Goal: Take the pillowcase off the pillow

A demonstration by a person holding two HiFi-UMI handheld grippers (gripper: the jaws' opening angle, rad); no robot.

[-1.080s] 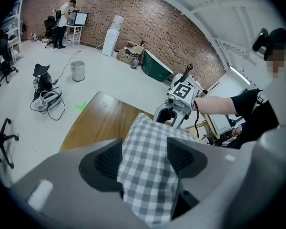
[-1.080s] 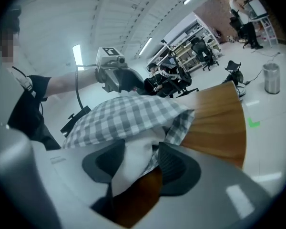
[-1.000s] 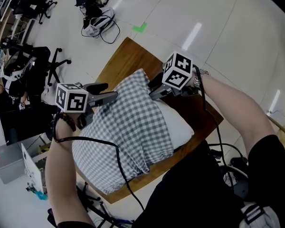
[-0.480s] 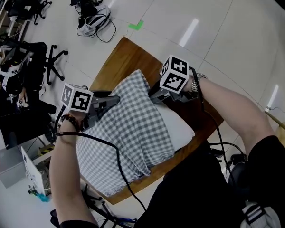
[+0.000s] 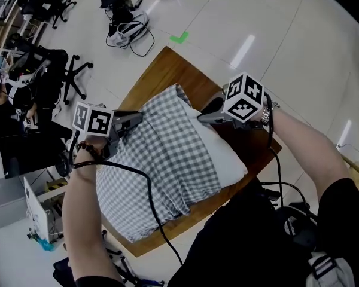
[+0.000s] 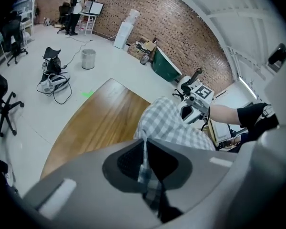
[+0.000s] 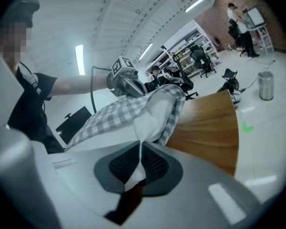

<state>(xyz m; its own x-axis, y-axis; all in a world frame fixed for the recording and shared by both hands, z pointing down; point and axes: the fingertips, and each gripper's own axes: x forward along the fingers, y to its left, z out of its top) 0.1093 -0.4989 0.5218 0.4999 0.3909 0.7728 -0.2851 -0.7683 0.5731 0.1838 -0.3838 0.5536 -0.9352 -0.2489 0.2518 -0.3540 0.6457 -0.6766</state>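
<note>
Two grips are set at the far end of the bundle, one on each layer. The pillowcase, in grey-and-white check, covers most of the pillow, whose bare white side shows along the right edge. The whole thing lies slantwise on the wooden table, its long axis running from the far end down towards the person's left hip.

The left gripper has just been closing. Its own view shows the jaws pinched together on a fold of the checked cloth at the case's left edge. The right gripper has also just been closing, and its jaws are clamped on a thin peak of white pillow fabric where it pokes out of the checked hem.

So the case lies to the left of the right gripper and the white pillow to the right of the left one, with the bulk of both stretching back towards the person. To my eye, the next move turns on that split. The left hand would draw the check away while the right hand holds the white back.

An office chair stands on the pale floor to the left of the table.
</note>
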